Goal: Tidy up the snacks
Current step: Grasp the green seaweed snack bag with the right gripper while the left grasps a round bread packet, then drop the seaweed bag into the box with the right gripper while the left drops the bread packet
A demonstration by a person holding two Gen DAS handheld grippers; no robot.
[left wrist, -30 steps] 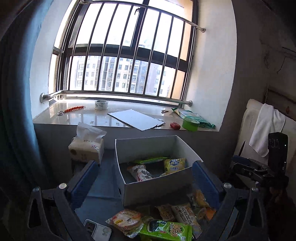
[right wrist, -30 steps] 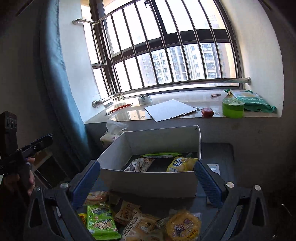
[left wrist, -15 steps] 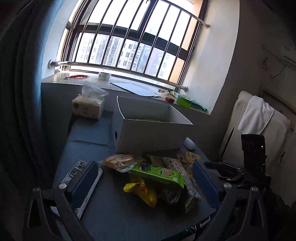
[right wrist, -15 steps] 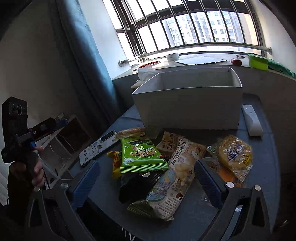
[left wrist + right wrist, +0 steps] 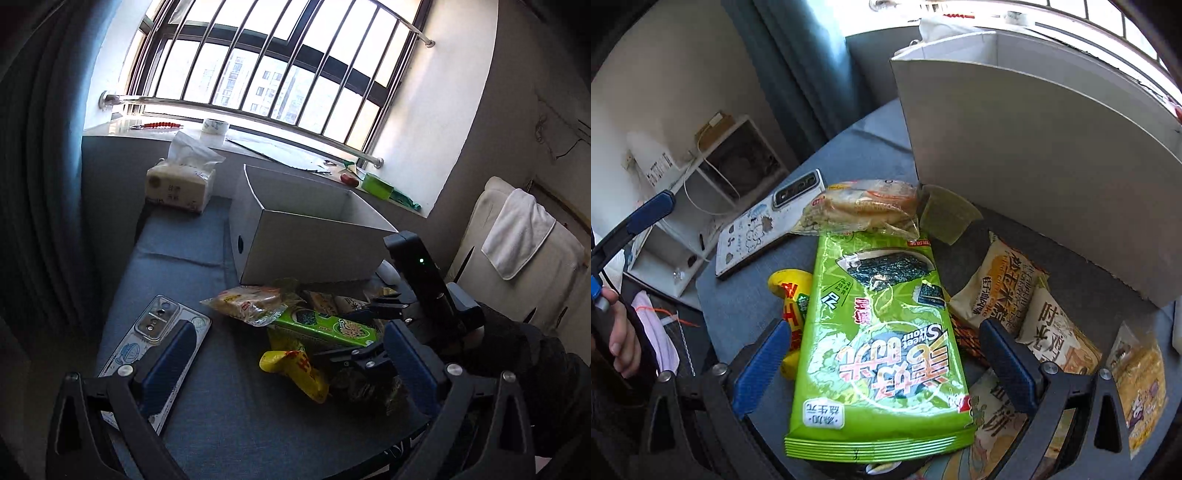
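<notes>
Right gripper [image 5: 882, 354], jaws just closing but still clear of it, straddles the green seaweed pack [image 5: 879, 332] atop the snack pile directly in front of the white box [image 5: 1034, 147]; left gripper [image 5: 288, 365] wide, empty, also before the box.

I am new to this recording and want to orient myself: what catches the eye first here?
The bright green seaweed snack packet dominates, lying atop the snack pile between the wide-open blue pads of the right hand-held gripper, whose jaws have just been closing. Just behind stands the tall white cardboard box. A white phone with cartoon case lies left of the pile.
</notes>
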